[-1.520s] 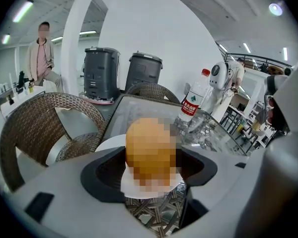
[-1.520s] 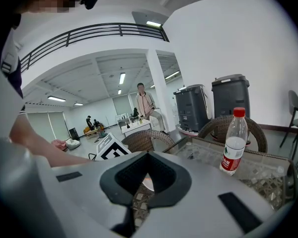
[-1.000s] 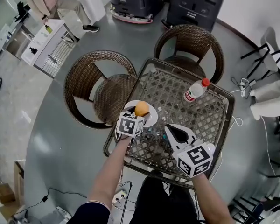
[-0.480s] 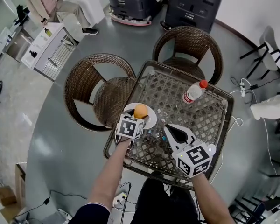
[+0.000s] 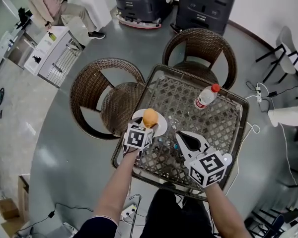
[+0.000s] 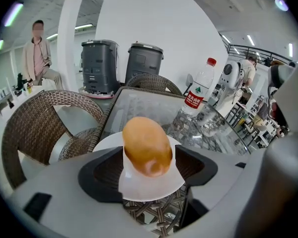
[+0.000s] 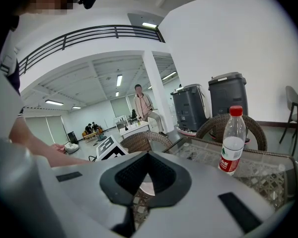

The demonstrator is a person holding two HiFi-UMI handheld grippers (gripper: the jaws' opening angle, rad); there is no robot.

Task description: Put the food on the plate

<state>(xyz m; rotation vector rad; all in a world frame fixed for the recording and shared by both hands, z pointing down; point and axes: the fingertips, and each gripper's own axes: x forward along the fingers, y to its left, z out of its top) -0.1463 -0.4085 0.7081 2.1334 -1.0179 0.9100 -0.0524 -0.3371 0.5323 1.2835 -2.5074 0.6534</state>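
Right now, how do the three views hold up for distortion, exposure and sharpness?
Head view: heavy fisheye bends floor and chairs, lighting even. Left gripper view: black vignetted corners; the bread roll in the left claw is clear, the plate behind it washes out white. Right gripper view: bottle sharp, right claw shaded, mosaic patch top left.

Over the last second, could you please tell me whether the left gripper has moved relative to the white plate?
No. The left gripper, shut on the orange-brown food, stays over the white plate's near half, with no visible shift against its rim.
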